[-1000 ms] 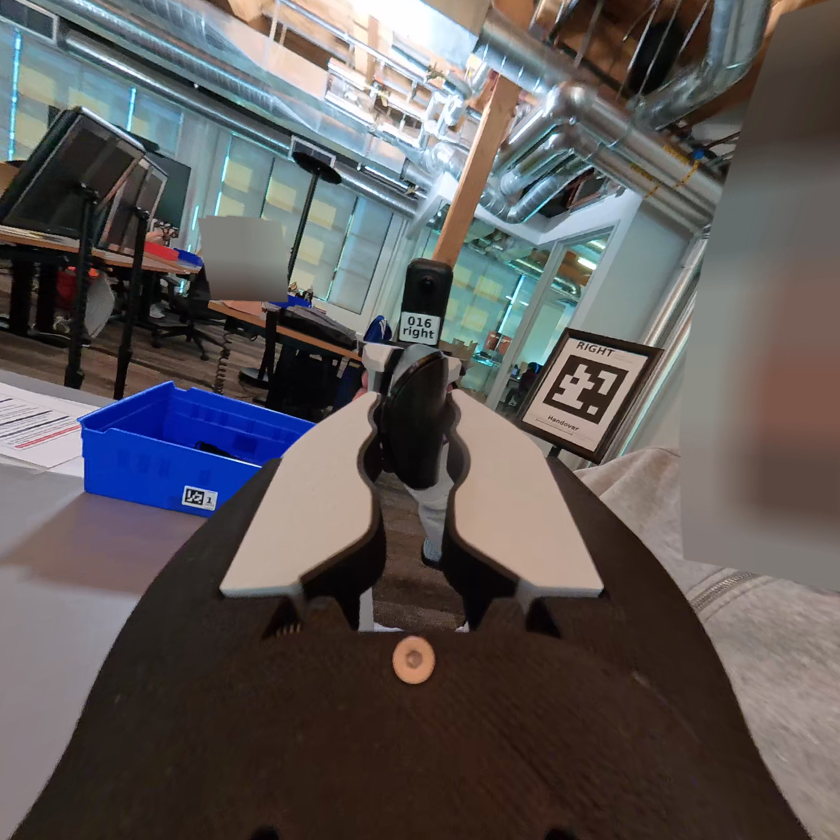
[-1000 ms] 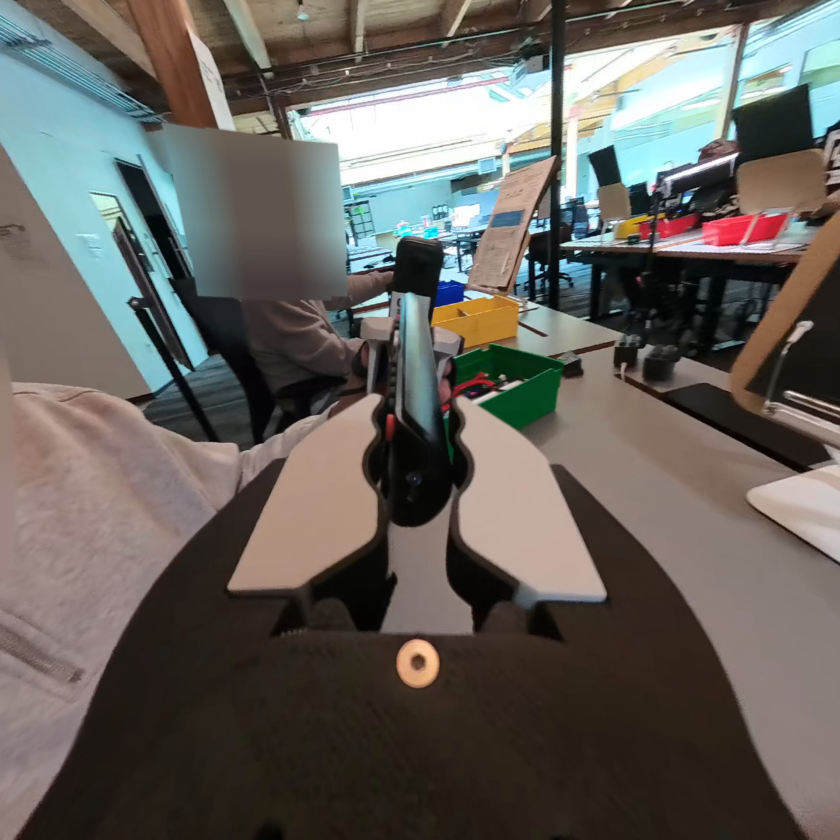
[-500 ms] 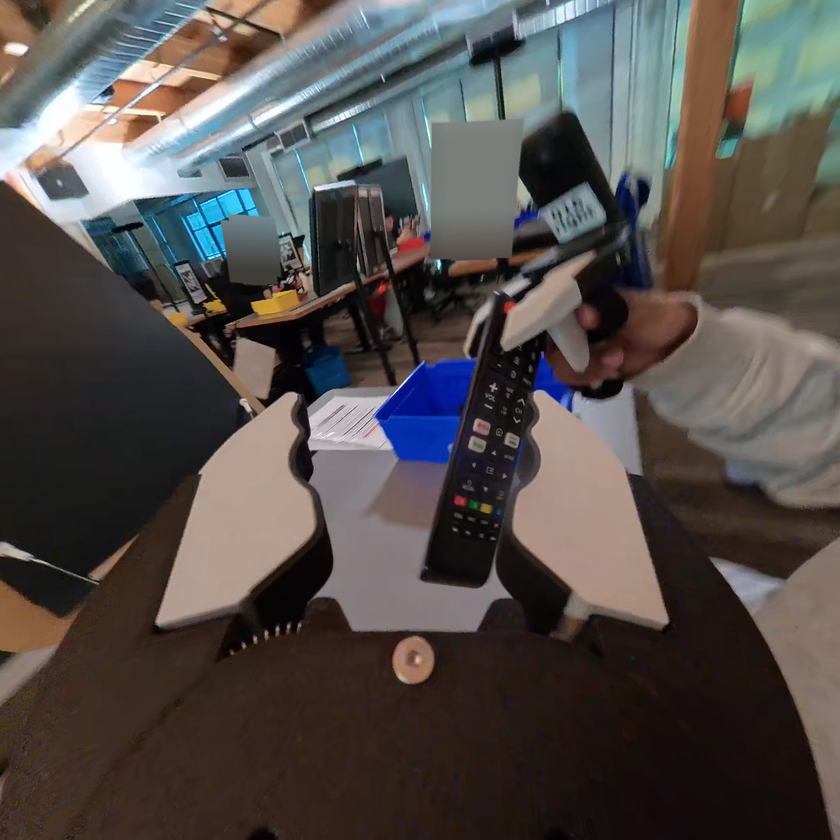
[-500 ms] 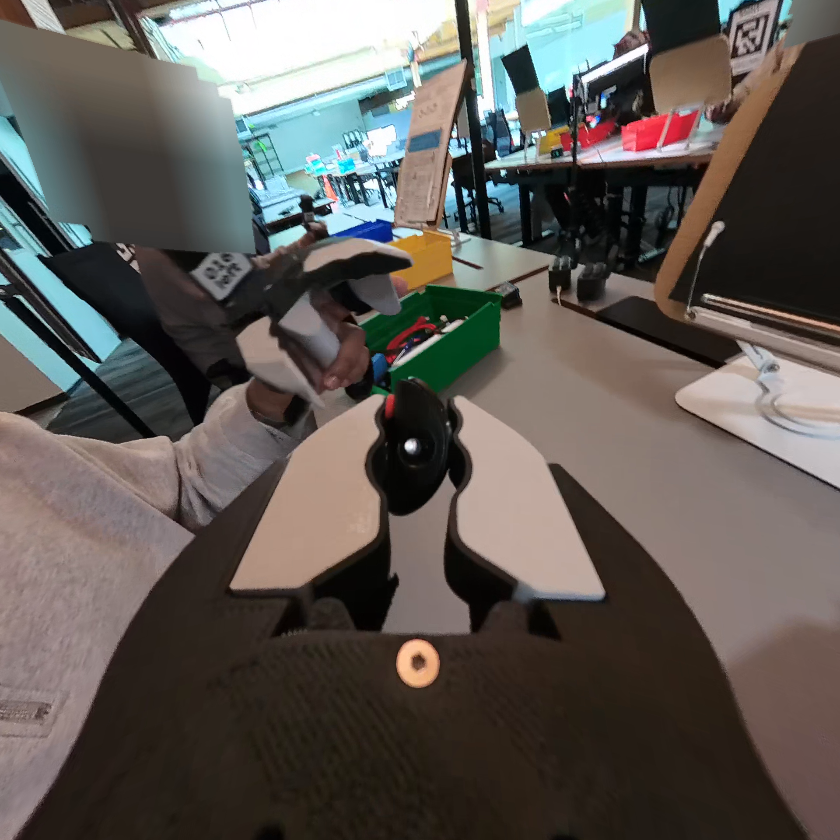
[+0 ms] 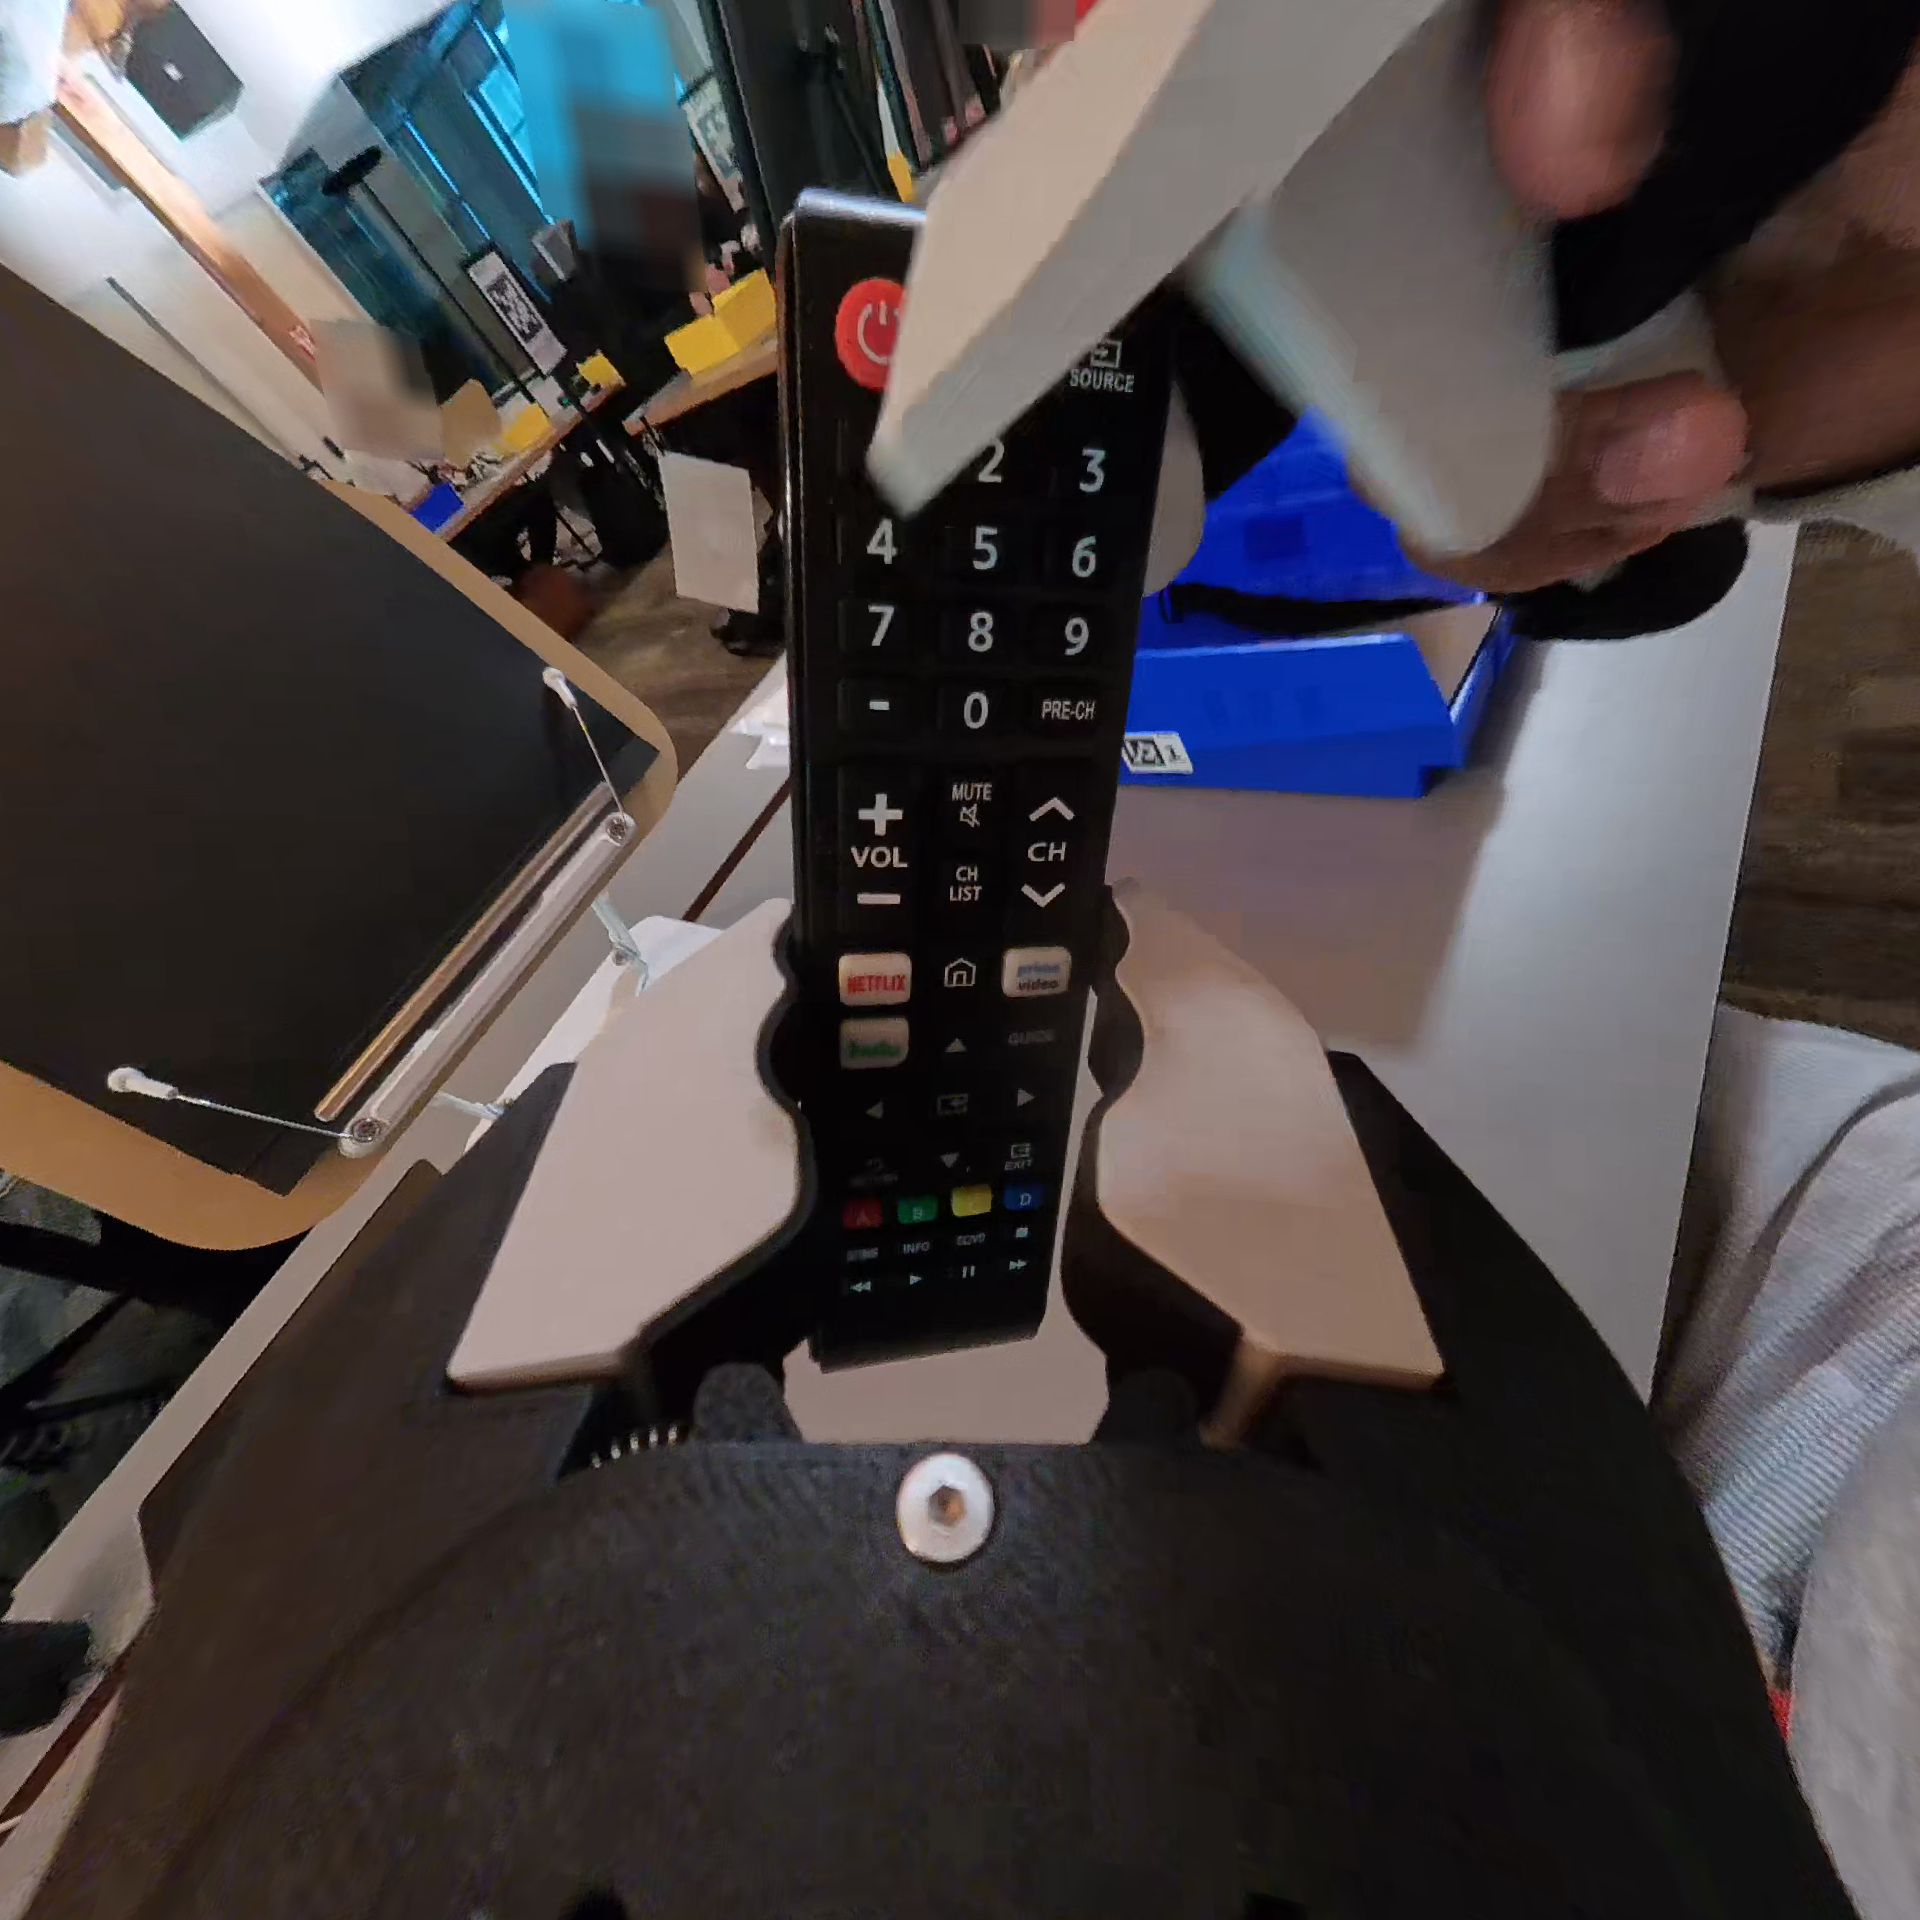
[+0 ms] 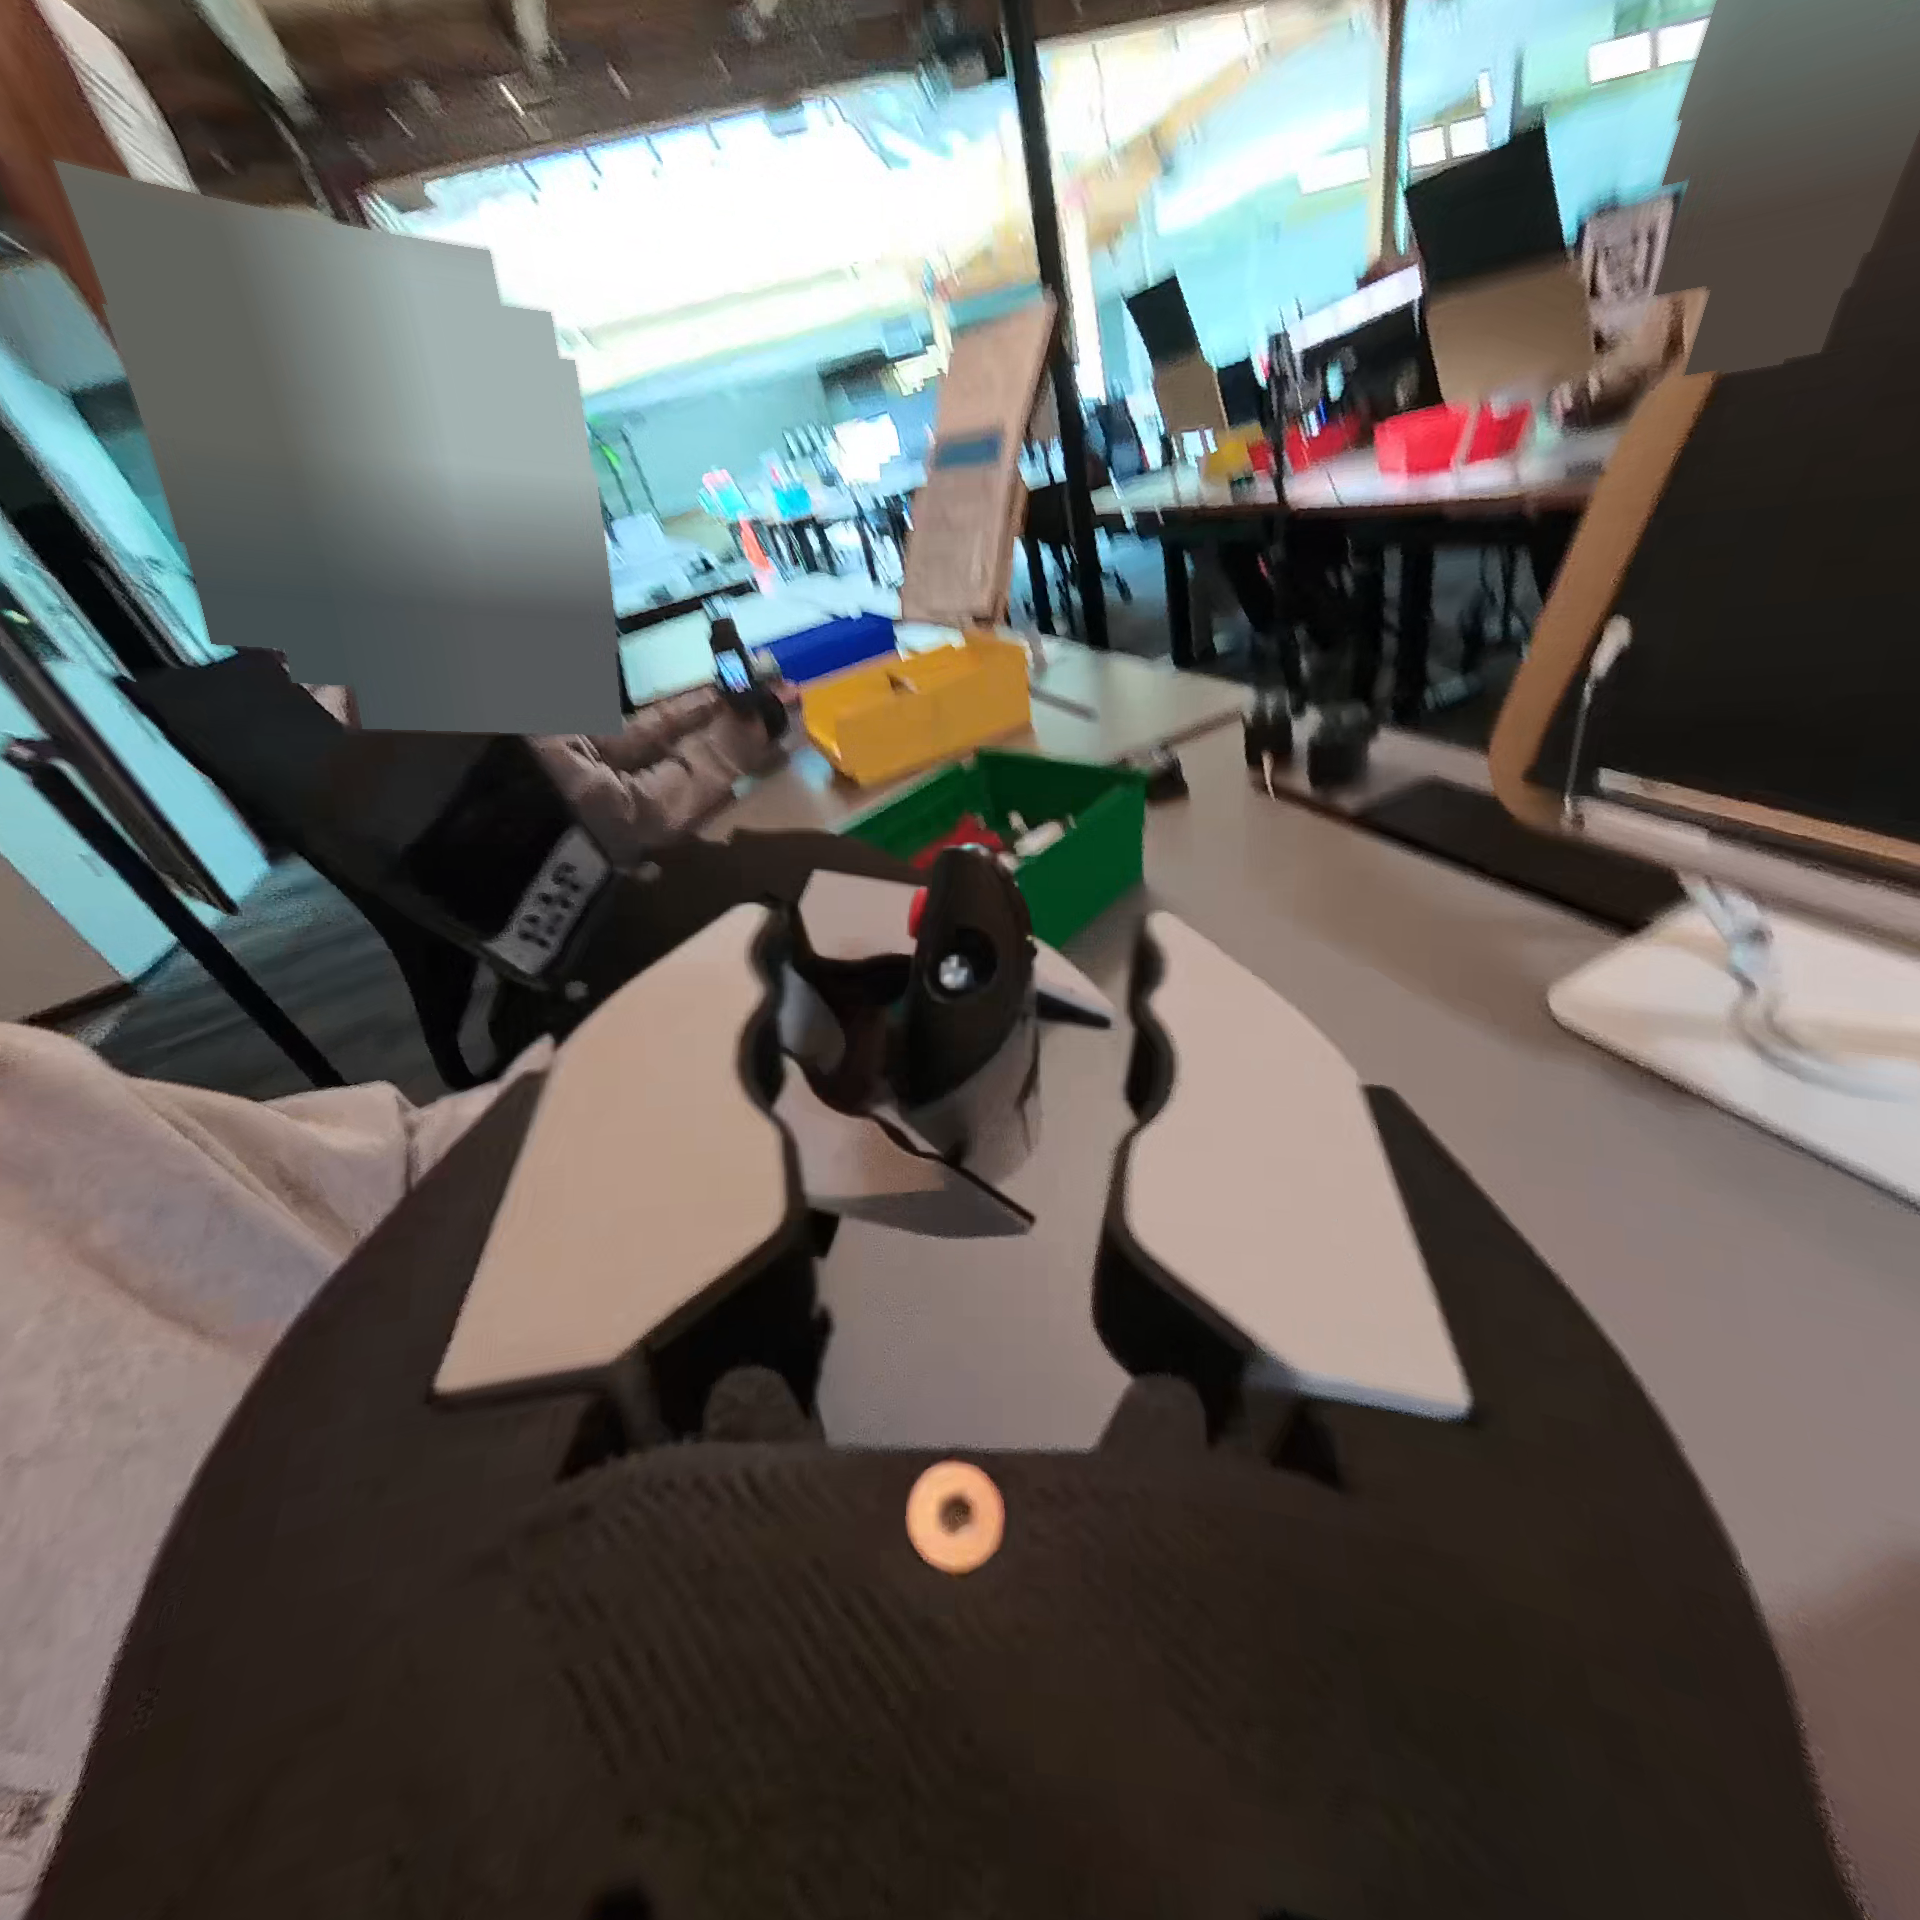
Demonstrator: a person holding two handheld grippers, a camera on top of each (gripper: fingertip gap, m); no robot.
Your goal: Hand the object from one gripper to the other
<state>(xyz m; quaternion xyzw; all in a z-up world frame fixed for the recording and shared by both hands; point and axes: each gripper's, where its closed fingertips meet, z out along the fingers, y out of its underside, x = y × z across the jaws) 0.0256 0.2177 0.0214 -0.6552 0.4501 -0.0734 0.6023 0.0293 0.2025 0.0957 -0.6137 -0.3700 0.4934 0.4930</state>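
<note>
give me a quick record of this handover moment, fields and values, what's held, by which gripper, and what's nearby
object: black remote control, button side toward the left wrist camera
left gripper: shut on the remote's lower half
right gripper: open, fingers apart on either side of the remote's top end
nearby: blue bin, green bin, grey table

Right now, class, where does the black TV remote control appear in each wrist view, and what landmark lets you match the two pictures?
Left wrist view: the remote control stands upright at centre, buttons facing the camera, its lower part between the left gripper fingers.
Right wrist view: seen end-on at centre, in the gap of the open right gripper.
Shared landmark: the black board with the tan rim.
</note>
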